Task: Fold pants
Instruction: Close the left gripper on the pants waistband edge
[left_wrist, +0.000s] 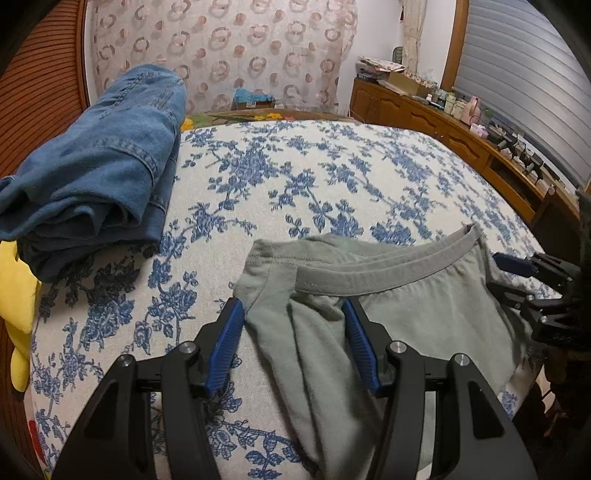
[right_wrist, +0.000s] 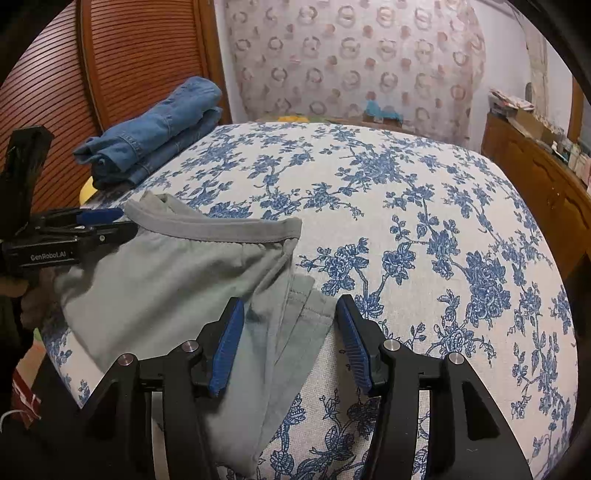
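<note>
Grey pants (left_wrist: 406, 314) lie (loose) between both tools' spread jaws.

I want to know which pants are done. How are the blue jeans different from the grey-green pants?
The blue jeans are thick denim; the grey-green pants are thin, soft cloth with an elastic waistband. The jeans sit folded in a thick bundle; the pants lie mostly flat, with loose wrinkled edges. The jeans sit at the bed's far edge, away from the grippers; the pants lie between both open grippers, left gripper and right gripper. Both rest on the flowered bedspread.
</note>
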